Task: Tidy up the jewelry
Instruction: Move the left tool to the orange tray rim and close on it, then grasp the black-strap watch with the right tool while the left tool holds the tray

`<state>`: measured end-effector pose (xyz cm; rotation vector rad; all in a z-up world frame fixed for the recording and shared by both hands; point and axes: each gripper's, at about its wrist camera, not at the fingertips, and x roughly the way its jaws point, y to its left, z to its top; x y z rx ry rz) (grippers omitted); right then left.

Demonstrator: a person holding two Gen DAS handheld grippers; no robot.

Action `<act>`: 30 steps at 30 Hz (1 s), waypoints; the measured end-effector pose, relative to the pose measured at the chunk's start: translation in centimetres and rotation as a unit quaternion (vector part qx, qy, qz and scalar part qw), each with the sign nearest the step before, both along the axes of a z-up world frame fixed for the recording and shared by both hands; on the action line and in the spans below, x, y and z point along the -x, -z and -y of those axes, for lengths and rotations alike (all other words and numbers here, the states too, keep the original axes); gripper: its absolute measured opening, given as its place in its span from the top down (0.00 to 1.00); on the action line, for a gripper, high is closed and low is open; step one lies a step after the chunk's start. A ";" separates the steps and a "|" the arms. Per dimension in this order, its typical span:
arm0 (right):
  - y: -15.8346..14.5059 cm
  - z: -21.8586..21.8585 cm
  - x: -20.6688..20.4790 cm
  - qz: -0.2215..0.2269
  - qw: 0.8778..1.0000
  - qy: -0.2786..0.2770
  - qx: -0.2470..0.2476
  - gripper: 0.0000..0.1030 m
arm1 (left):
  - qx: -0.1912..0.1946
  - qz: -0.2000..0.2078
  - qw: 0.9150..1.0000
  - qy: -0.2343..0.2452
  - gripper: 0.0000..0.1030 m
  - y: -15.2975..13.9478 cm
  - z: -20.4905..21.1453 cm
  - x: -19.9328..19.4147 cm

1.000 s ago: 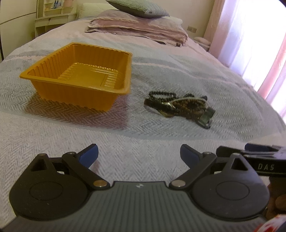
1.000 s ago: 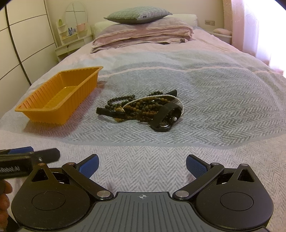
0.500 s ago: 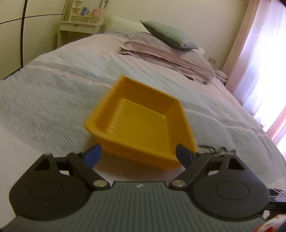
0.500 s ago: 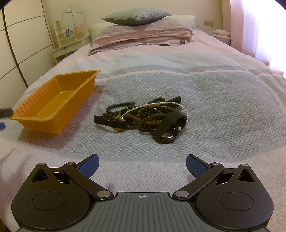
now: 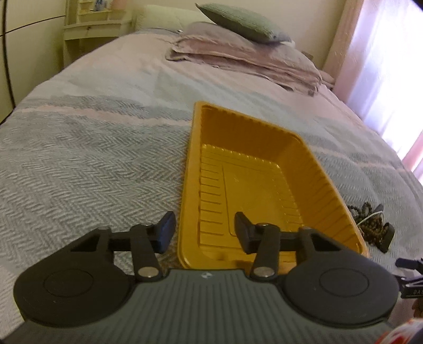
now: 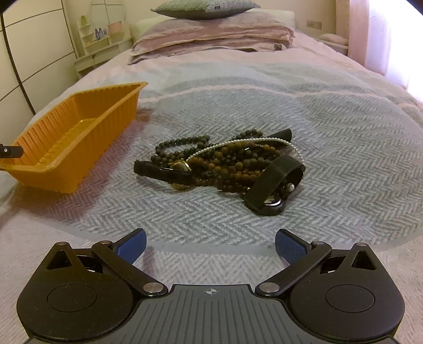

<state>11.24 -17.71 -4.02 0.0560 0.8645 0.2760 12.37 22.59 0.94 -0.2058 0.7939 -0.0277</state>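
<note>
An empty orange ribbed tray (image 5: 191, 158) lies on the bed. My left gripper (image 5: 205, 234) is at its near left corner, one finger outside the wall and one inside. Its jaws are closing with that wall between them, and the pads stand clear of it. A tangled pile of jewelry (image 6: 227, 164) lies right of the tray (image 6: 79, 148): dark and brown bead strands, a pearl strand, black watch straps. My right gripper (image 6: 210, 244) hovers just short of the pile, open, with nothing between its blue pads. The pile (image 5: 370, 225) peeks out past the tray's right side in the left wrist view.
The grey herringbone bedspread (image 6: 330, 148) stretches around both objects. Folded pink blankets and a green pillow (image 6: 206, 8) sit at the head of the bed. A small shelf unit (image 6: 103, 39) stands at back left, a bright curtain (image 5: 391, 66) on the right.
The left gripper has swung over from beside the right one to the tray's near corner, and its jaws have narrowed a lot. The right gripper has moved closer to the jewelry pile.
</note>
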 end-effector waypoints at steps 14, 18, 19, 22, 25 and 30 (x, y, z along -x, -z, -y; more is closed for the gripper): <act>0.6 0.6 -1.3 0.002 1.000 0.006 -0.006 0.00 | -0.027 -0.031 0.999 0.005 0.90 0.9 0.9 -1.7; 0.6 1.2 -1.2 0.003 1.000 0.013 -0.008 0.00 | -0.051 -0.032 0.998 0.010 0.97 0.3 1.5 -1.6; 0.6 1.5 -1.2 0.004 1.000 0.016 -0.011 0.00 | -0.054 -0.032 0.998 0.011 0.98 0.1 1.6 -1.6; 0.5 2.2 -1.2 0.004 1.000 0.024 -0.019 0.00 | -0.087 -0.025 0.996 0.022 0.98 -0.9 2.4 -1.5; 0.4 2.9 -1.3 0.008 0.999 0.028 -0.023 0.00 | -0.129 -0.014 0.991 0.033 0.98 -2.1 3.6 -1.1; 0.5 4.5 -2.0 0.023 0.998 0.046 -0.024 0.01 | -0.204 0.005 0.977 0.054 0.98 -2.9 6.3 -0.1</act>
